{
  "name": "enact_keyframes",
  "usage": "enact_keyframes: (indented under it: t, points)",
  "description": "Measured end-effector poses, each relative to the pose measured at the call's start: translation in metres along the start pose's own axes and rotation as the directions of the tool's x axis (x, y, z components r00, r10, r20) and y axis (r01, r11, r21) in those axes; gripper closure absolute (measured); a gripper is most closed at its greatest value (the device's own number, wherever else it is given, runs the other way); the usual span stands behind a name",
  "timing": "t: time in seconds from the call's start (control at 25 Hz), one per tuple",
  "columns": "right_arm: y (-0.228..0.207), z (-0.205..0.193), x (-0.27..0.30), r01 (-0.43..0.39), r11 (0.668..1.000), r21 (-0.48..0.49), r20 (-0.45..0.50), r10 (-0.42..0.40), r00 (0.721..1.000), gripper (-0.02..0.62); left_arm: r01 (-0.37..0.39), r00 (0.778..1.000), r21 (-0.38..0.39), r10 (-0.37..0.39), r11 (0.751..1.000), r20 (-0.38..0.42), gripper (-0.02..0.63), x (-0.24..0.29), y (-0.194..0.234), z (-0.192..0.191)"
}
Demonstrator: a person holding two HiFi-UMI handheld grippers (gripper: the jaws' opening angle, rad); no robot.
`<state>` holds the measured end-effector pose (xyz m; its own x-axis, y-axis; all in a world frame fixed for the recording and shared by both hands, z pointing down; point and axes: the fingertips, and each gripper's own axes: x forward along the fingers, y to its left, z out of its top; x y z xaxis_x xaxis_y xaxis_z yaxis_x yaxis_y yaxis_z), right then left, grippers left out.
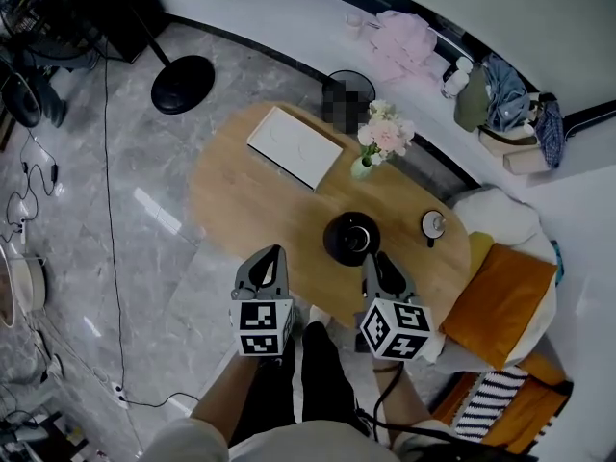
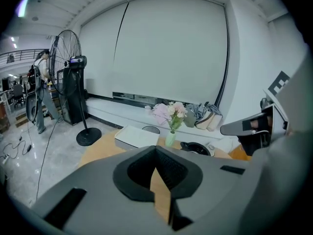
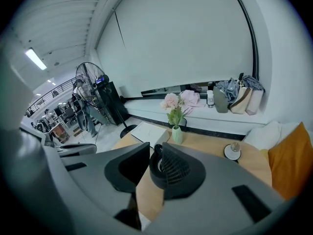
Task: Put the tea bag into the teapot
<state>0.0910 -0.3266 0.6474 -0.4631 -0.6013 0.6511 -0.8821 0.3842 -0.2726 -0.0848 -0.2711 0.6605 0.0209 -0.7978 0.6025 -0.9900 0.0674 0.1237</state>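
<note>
- While nothing is gripped, left gripper has its jaw tips pressed together, hovering at the near table edge, likely just on standby.
- Right gripper has jaws a slit apart, empty, aimed at the teapot just ahead; probably lining up.
- Teapot sits mid-table; its inside is too dark to read.
- Tea bag: no view shows it.
- Cup on saucer right of the teapot, contents unclear.

Bare tabletop nr teapot; vase beyond
</note>
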Motion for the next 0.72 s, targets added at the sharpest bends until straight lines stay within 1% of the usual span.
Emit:
enact_keyframes:
  t: [0.2,0.44,0.72]
  points:
    - [0.004,0.013,-0.015,0.007,1.0,-0.009,0.03,-0.007,1.0,0.508,0.014,0.999,0.016,-0.015,1.0,0.03,0.598,-0.008,-0.006,0.019]
    - [0.01,0.033,-0.045,0.021,1.0,-0.007,0.084,-0.02,0.996,0.542,0.045,0.996,0.044,-0.048,0.998,0.071,0.598,-0.023,-0.019,0.045]
    - [0.009,0.051,-0.082,0.038,0.999,-0.012,0.15,-0.035,0.988,0.551,0.073,0.989,0.059,-0.08,0.996,0.128,0.598,-0.047,-0.041,0.07]
